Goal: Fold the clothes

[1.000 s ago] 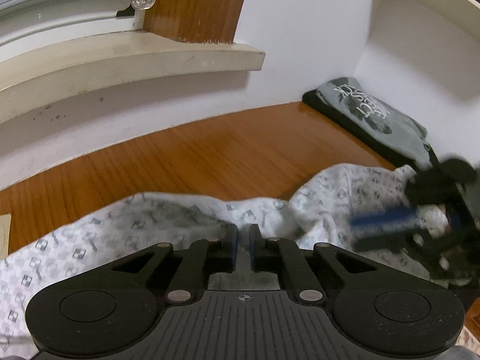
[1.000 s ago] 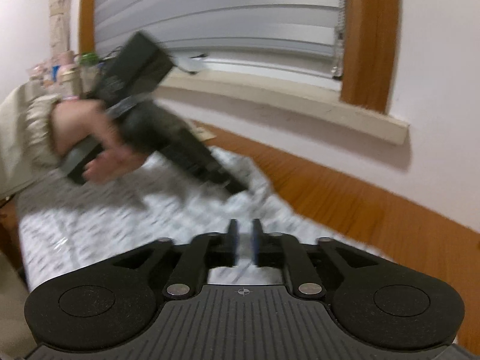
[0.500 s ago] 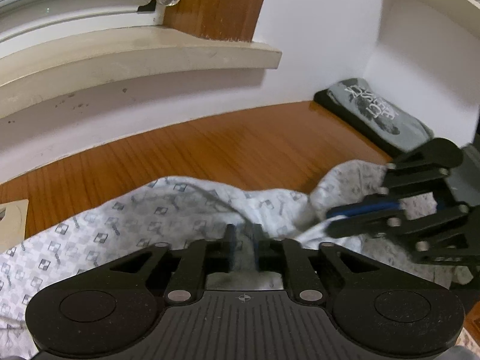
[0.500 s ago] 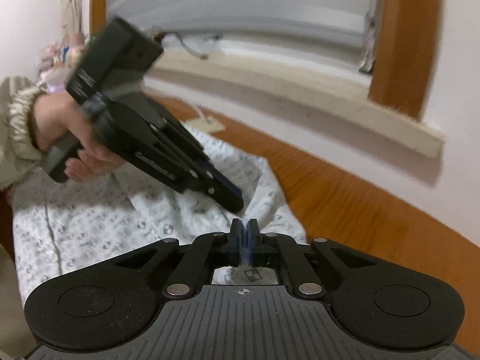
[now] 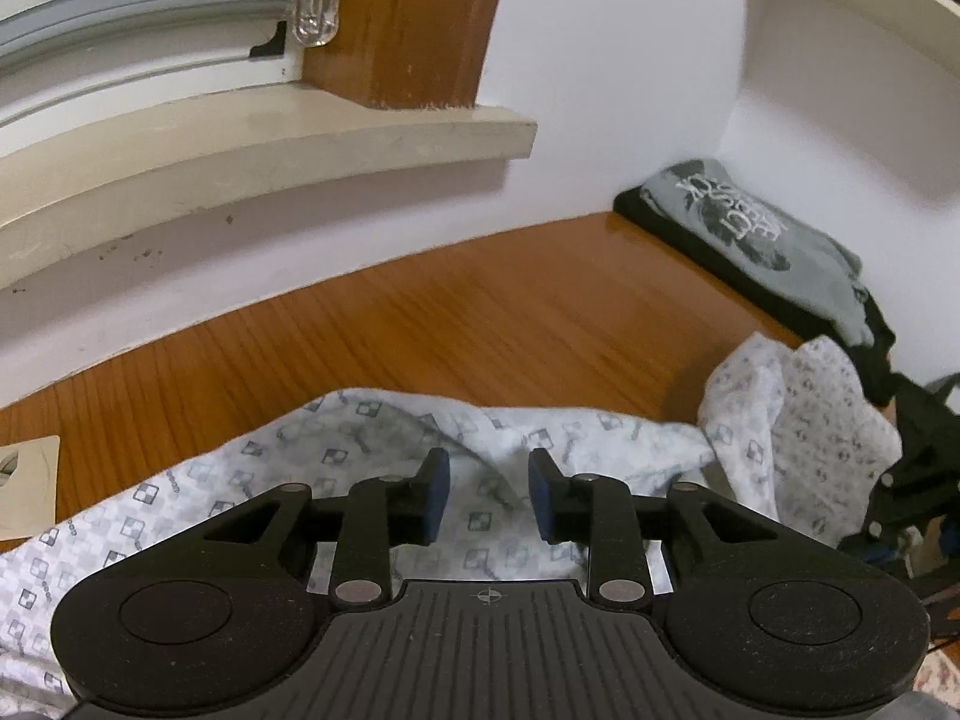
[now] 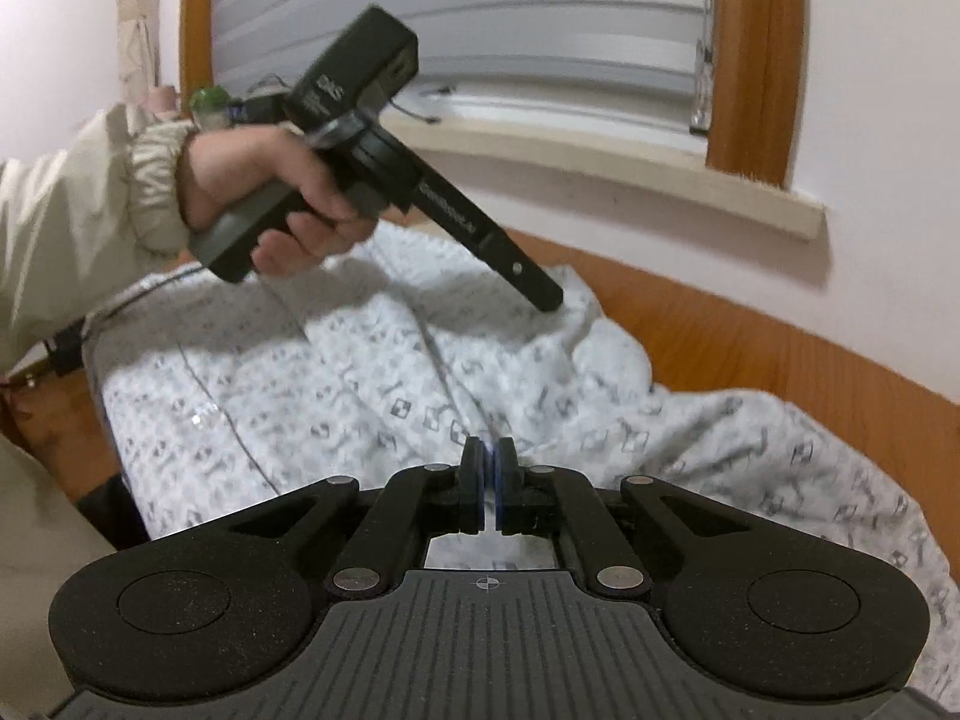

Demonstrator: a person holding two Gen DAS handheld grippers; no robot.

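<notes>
Wooden desk [image 5: 510,324] under patterned garment [image 5: 336,468]: left tongs [image 5: 489,495] just opening, empty; right tongs [image 6: 490,483] clamp a fold, ready to pull.

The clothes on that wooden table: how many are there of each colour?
White patterned garment, spread out and rumpled: 1
Grey printed T-shirt, folded in the corner: 1
Black garment, folded beneath the grey one: 1
Total: 3

A dark heap at the right edge of the left wrist view is too unclear to count.
</notes>
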